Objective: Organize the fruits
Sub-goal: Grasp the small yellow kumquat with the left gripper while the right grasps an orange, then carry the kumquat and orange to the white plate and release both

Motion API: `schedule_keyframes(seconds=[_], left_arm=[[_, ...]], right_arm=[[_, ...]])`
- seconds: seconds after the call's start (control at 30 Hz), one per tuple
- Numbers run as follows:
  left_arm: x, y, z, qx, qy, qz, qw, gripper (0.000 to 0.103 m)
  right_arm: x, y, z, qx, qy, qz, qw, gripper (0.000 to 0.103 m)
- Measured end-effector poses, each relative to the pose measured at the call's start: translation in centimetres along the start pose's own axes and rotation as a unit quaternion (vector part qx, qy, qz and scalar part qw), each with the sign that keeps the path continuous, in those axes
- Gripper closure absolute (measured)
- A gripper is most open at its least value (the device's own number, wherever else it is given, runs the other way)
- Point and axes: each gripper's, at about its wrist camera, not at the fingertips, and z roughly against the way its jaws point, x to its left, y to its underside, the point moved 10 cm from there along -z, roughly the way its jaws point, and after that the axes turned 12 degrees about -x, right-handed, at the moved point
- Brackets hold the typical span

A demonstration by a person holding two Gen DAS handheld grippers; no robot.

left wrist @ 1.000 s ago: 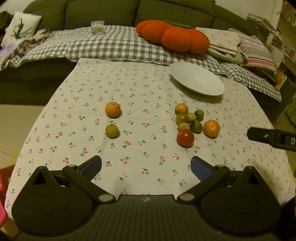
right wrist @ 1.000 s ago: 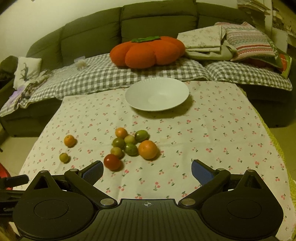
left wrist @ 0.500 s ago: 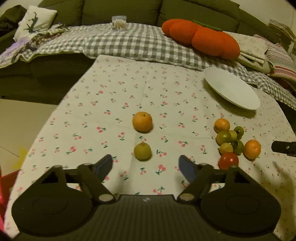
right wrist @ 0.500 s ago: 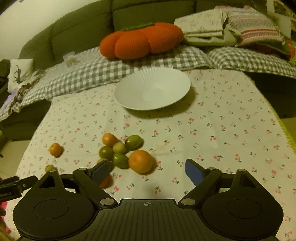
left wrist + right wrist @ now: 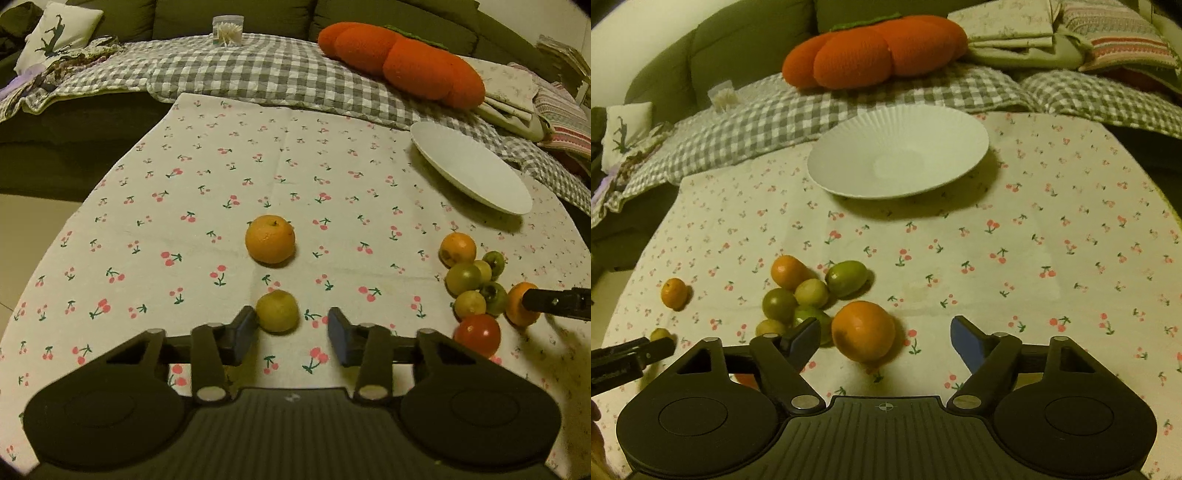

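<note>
My left gripper (image 5: pixel 291 334) is open low over the cherry-print tablecloth, with a small yellow-green fruit (image 5: pixel 277 311) between its fingertips, close to the left one. An orange (image 5: pixel 270 239) lies just beyond it. My right gripper (image 5: pixel 884 338) is open with a large orange (image 5: pixel 863 330) between its fingertips. To its left lies a cluster of green fruits (image 5: pixel 812 293) and a small orange (image 5: pixel 788 272). The same cluster (image 5: pixel 471 277) with a red tomato (image 5: pixel 477 334) shows in the left wrist view. An empty white plate (image 5: pixel 897 157) sits at the far side.
A sofa with a grey checked blanket (image 5: pixel 258 74) and an orange pumpkin cushion (image 5: pixel 875 51) borders the table's far edge. Folded cloths and pillows (image 5: pixel 1071 33) lie at the right. A small clear container (image 5: pixel 228 29) stands on the blanket.
Both grippers have moved forward and down toward the table. The left one now has the yellow-green fruit between its fingers; the right one has closed in on the large orange.
</note>
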Motion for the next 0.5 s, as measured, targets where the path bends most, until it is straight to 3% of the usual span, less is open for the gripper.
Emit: schedule_keyframes(seconds=[0.17, 0.27, 0.4, 0.5], left_arm=[[0.0, 0.3, -0.6, 0.000, -0.003, -0.009, 1.0000, 0.079], [0.0, 0.2, -0.8, -0.004, -0.002, -0.011, 0.9999, 0.079], [-0.2, 0.1, -0.9, -0.008, -0.005, -0.015, 0.9998, 0.079], [-0.2, 0.1, -0.9, -0.007, -0.001, -0.009, 0.9999, 0.079]], right_arm=[[0.1, 0.1, -1.2, 0.006, -0.008, -0.009, 1.000, 0.037], [0.5, 0.2, -1.5, 0.005, -0.016, -0.013, 1.000, 0.043], [0.9, 0.4, -1.7, 0.010, -0.036, -0.029, 0.999, 0.062], [1.0, 0.2, -1.7, 0.009, -0.039, -0.034, 0.999, 0.064]])
